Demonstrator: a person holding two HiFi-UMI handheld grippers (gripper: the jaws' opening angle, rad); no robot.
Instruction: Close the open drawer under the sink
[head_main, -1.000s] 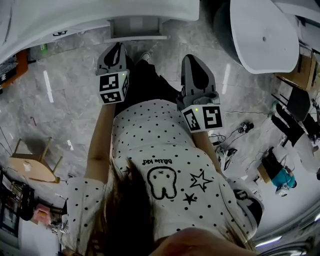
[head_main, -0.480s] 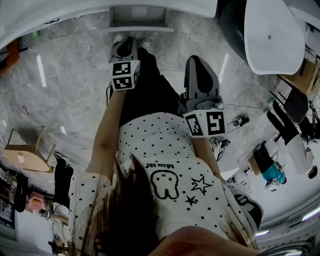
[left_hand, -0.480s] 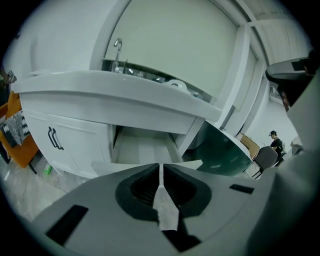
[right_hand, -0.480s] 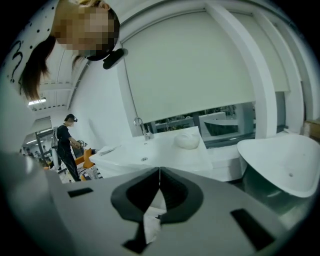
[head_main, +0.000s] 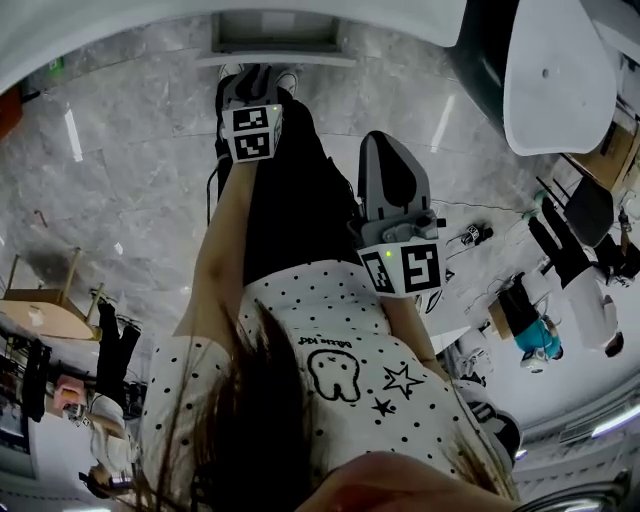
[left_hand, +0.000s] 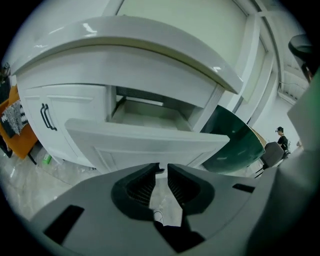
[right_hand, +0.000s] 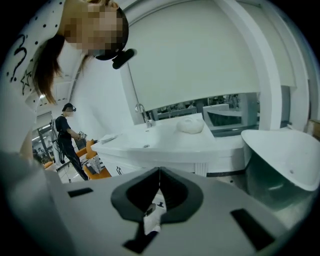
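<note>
The white drawer (head_main: 275, 45) under the sink counter stands pulled out at the top of the head view. In the left gripper view its front panel (left_hand: 145, 142) fills the middle, with the hollow box (left_hand: 145, 115) behind it. My left gripper (head_main: 250, 85) hangs just short of the drawer front, pointing down at it. Its jaws (left_hand: 163, 167) have just been opening and show a narrow gap with nothing between them. My right gripper (head_main: 393, 185) is held further back beside the person's dark legs. Its fingertips (right_hand: 159, 172) meet, with nothing held.
A cabinet door with dark handles (left_hand: 46, 117) sits left of the drawer. A dark green tub (left_hand: 235, 145) with a white rim (head_main: 560, 70) stands to the right. The sink top (right_hand: 150, 142) carries a faucet (right_hand: 142, 112). A wooden stool (head_main: 40, 310) stands left; a person (right_hand: 67, 135) is behind.
My left gripper has sunk and moved toward the drawer front, and its jaws have parted slightly. The right gripper has dropped a little and stays shut.
</note>
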